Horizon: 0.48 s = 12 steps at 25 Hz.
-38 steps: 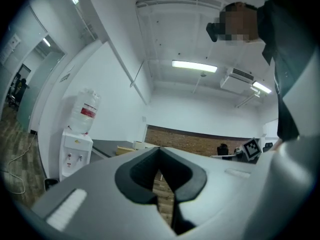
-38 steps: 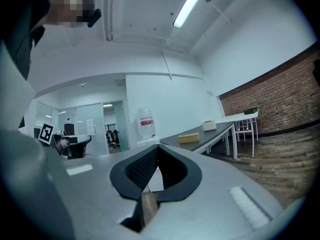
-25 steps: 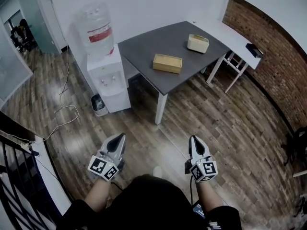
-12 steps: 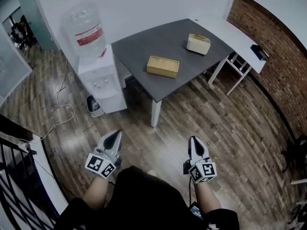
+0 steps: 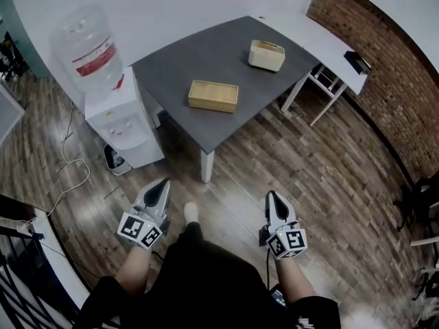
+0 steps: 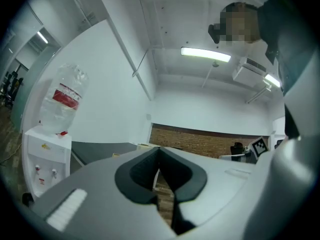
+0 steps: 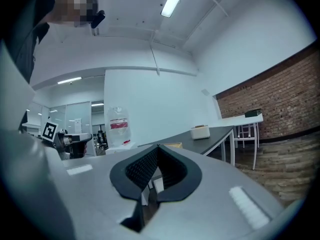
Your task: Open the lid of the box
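A flat tan wooden box (image 5: 213, 95) lies closed near the middle of the dark grey table (image 5: 171, 64), well ahead of both grippers. A smaller cream box (image 5: 267, 55) sits farther back on the same table, apart from the tan one. The table stands on white legs over a wood-plank floor (image 5: 322, 177). A water dispenser (image 5: 116, 118) carrying a big bottle (image 5: 86, 46) stands just beside the table's left edge. A white desk (image 5: 329, 43) runs along the brick wall (image 5: 384, 88). The left gripper (image 5: 162, 185) and right gripper (image 5: 272, 199) hang low over the floor, each with its jaws pressed together and nothing between them.
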Tool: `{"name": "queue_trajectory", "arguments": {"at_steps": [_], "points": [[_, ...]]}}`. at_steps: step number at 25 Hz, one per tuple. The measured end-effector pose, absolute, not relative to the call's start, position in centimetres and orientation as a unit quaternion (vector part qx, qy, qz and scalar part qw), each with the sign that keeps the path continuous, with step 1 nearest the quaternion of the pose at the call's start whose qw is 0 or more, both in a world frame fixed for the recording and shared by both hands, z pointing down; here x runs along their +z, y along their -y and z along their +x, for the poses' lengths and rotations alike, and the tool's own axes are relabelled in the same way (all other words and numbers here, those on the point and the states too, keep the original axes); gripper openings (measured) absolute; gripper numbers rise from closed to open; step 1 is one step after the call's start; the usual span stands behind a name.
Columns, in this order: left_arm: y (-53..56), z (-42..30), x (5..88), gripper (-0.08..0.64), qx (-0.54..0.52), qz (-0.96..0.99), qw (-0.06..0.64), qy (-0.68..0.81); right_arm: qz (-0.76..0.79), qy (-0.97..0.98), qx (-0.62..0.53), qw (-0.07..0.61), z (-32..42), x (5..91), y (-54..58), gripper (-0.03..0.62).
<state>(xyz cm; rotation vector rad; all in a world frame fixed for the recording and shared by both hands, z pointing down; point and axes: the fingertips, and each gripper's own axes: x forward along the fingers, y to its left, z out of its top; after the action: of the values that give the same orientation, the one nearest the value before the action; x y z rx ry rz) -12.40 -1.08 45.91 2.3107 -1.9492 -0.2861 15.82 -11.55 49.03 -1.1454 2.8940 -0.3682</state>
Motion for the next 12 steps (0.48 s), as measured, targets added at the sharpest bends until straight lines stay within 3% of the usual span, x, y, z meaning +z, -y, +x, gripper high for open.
{"name": "queue_trajectory", "arguments": {"at_steps": [12], "points": [[12.5,-18.7,44.2,0.000,-0.093,0.783,0.021,0.614,-0.390,-0.918,-0.078,0.017,9.2,45.3,22.4,0.002]]}}
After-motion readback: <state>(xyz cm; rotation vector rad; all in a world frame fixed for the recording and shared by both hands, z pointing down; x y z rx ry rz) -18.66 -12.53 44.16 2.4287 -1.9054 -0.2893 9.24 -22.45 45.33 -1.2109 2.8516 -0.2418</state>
